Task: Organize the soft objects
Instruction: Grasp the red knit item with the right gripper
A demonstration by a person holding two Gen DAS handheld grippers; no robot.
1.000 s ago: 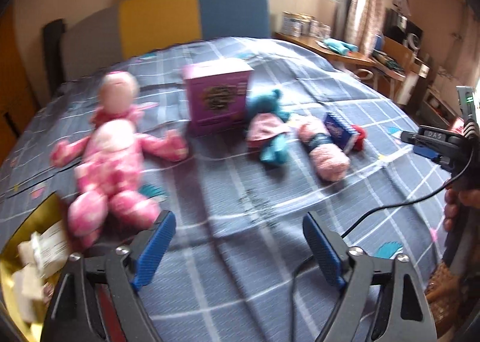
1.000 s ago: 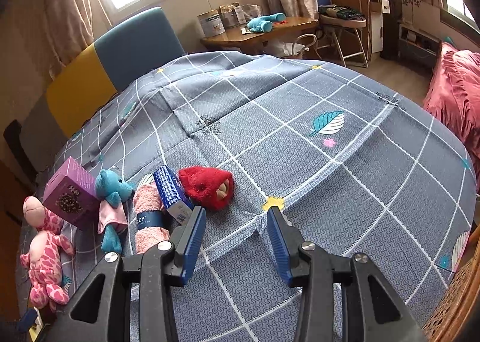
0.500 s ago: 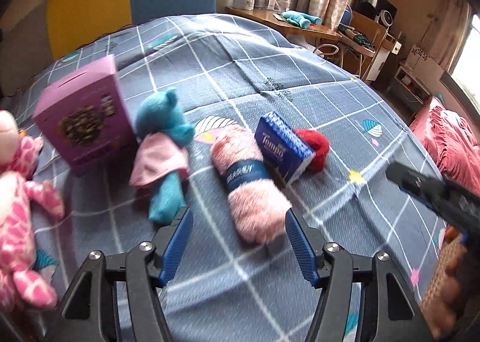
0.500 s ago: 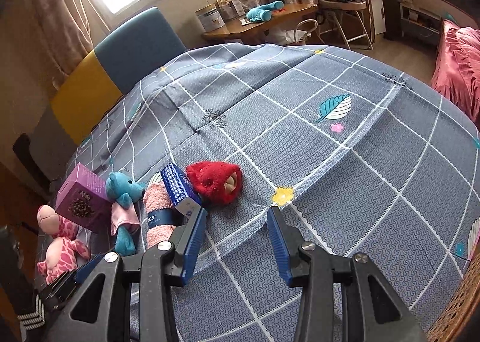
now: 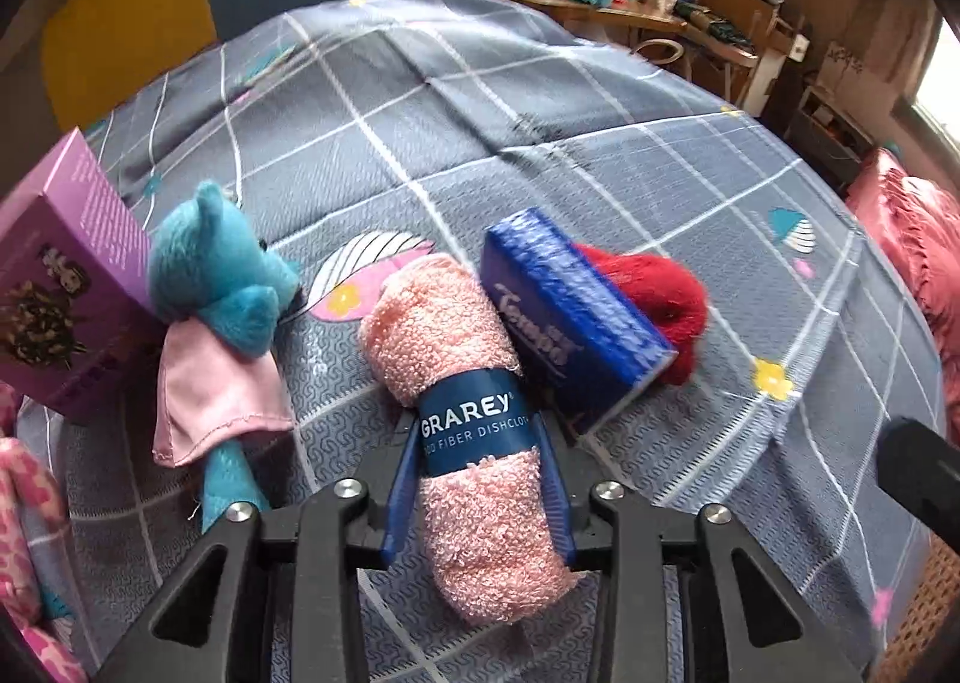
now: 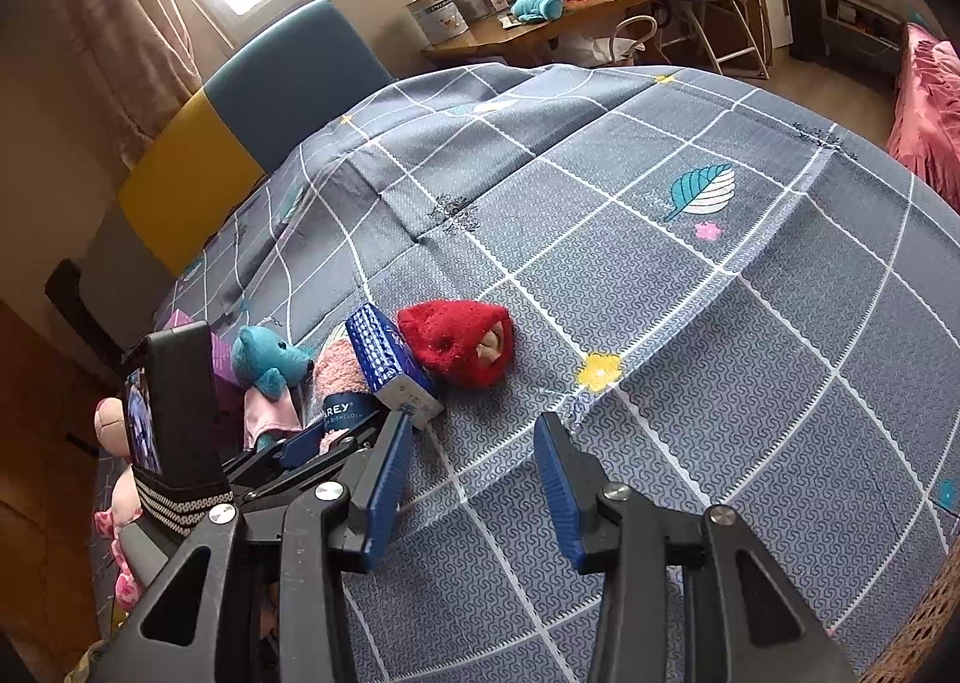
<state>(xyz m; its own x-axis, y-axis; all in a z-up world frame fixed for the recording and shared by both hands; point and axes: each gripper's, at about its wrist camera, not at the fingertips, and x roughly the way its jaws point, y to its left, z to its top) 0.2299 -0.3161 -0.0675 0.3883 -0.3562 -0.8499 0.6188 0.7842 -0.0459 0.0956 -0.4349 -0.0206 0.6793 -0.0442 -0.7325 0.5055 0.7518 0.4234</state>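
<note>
A rolled pink dishcloth (image 5: 456,359) with a blue paper band lies on the checked bedspread (image 5: 540,101). My left gripper (image 5: 477,467) has its blue fingers against both sides of the roll, closed on it. Beside the roll lie a blue tissue pack (image 5: 570,317), a red plush (image 5: 660,293) and a teal plush bear (image 5: 222,287). In the right wrist view my right gripper (image 6: 471,461) is open and empty above the bedspread (image 6: 690,293), just right of the tissue pack (image 6: 387,359), red plush (image 6: 462,341) and dishcloth (image 6: 336,377).
A purple box (image 5: 54,287) stands left of the teal bear (image 6: 264,359). A pink spotted plush (image 5: 24,509) lies at the far left. A yellow and blue headboard (image 6: 240,125) is behind. A wooden desk (image 6: 540,17) with cans stands beyond the bed.
My left gripper has moved forward onto the pink dishcloth roll and its fingers have closed in against it. The right gripper has stayed almost still and open.
</note>
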